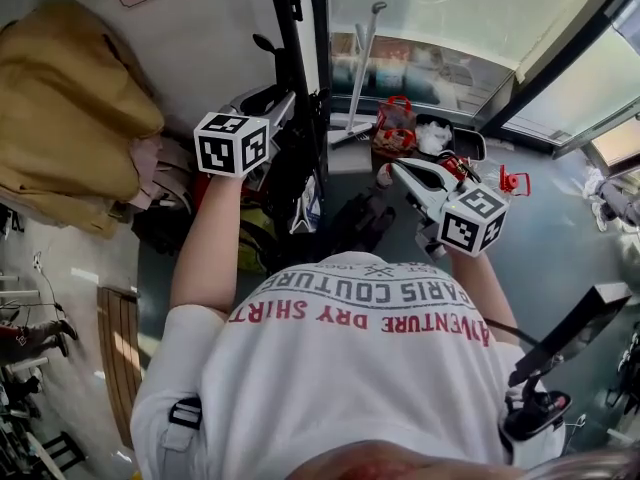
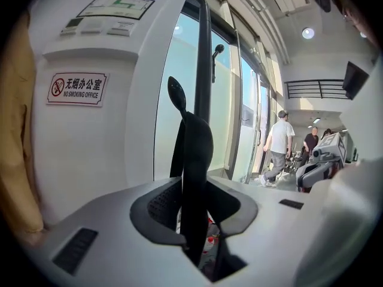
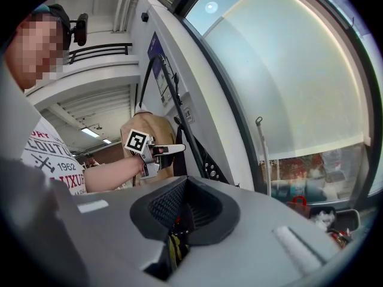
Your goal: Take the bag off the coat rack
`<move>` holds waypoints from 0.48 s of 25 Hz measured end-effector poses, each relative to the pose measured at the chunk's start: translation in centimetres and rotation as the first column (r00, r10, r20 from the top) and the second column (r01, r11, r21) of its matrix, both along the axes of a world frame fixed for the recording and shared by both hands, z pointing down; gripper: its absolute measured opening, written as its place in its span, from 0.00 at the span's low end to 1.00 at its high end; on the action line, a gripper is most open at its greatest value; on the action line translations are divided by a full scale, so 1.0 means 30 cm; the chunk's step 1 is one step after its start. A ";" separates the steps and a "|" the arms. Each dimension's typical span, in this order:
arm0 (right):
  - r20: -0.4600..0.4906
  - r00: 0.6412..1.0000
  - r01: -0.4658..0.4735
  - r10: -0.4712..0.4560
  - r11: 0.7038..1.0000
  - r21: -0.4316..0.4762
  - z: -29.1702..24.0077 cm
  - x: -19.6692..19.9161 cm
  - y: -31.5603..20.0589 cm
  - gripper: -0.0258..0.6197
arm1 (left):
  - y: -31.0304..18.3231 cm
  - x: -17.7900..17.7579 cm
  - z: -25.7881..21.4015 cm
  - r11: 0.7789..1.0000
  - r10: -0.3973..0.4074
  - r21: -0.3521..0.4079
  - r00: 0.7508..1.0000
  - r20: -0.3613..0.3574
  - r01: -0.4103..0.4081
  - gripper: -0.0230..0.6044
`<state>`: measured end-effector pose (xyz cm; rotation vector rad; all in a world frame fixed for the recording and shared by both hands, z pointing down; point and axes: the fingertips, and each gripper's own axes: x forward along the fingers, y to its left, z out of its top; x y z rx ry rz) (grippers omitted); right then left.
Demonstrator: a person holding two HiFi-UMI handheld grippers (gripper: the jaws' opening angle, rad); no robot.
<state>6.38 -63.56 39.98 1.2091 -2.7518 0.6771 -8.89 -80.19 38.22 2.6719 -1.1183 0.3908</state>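
Note:
A black bag (image 1: 292, 183) hangs from the dark coat rack (image 1: 288, 38) straight ahead of me. Its black strap (image 2: 196, 160) climbs to a curved hook (image 2: 175, 92) beside the rack's pole (image 2: 203, 58). My left gripper (image 1: 285, 108) is at the rack, and in the left gripper view (image 2: 200, 220) the strap runs between its jaws, which stand apart and do not press on it. From the right gripper view, the left gripper (image 3: 170, 150) sits against the rack. My right gripper (image 1: 402, 173) hangs lower and to the right, open and empty (image 3: 182, 211).
A tan coat (image 1: 70, 98) hangs at the left against a white wall with a no-smoking sign (image 2: 78, 88). Glass doors stand behind the rack. A thin pole (image 1: 362, 58) and a red basket (image 1: 395, 123) lie ahead on the right. Two people (image 2: 278, 145) walk beyond.

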 end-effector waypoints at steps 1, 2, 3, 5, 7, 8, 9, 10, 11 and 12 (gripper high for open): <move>0.000 1.000 -0.001 0.001 1.000 -0.001 0.003 -0.004 -0.002 0.04 | -0.002 -0.002 0.002 1.000 -0.002 -0.001 1.000 -0.001 0.002 0.18; -0.001 1.000 -0.001 0.001 1.000 -0.003 0.006 -0.008 -0.004 0.04 | -0.005 -0.004 0.003 1.000 -0.006 0.001 1.000 0.002 0.006 0.12; -0.001 1.000 -0.002 0.002 1.000 -0.004 0.007 -0.010 -0.005 0.04 | -0.007 -0.004 0.003 1.000 -0.010 0.004 1.000 0.008 0.010 0.09; -0.003 1.000 -0.004 0.004 1.000 -0.003 0.005 -0.010 -0.005 0.04 | -0.007 -0.001 0.001 1.000 -0.009 0.004 1.000 0.013 0.009 0.07; -0.004 1.000 -0.008 0.008 1.000 -0.001 0.004 -0.007 -0.003 0.04 | -0.003 0.000 -0.001 1.000 -0.008 0.002 1.000 0.002 0.008 0.06; -0.004 1.000 -0.010 0.010 1.000 0.000 0.004 -0.005 -0.002 0.04 | -0.001 -0.002 -0.001 1.000 -0.010 0.002 1.000 -0.006 0.010 0.06; -0.004 1.000 -0.013 0.013 1.000 0.001 0.006 -0.003 0.000 0.04 | 0.000 -0.004 -0.001 1.000 -0.015 0.003 1.000 -0.012 0.015 0.05; -0.005 1.000 -0.015 0.015 1.000 0.001 0.008 -0.001 0.000 0.04 | 0.000 -0.006 -0.002 1.000 -0.021 0.002 1.000 -0.016 0.021 0.05; -0.005 1.000 -0.017 0.017 1.000 0.000 0.010 0.000 0.001 0.04 | -0.001 -0.009 -0.005 1.000 -0.028 0.001 0.999 -0.019 0.028 0.05; -0.006 1.000 -0.020 0.019 1.000 -0.003 0.014 0.002 0.003 0.04 | 0.000 -0.013 -0.008 0.999 -0.033 -0.001 0.999 -0.022 0.033 0.05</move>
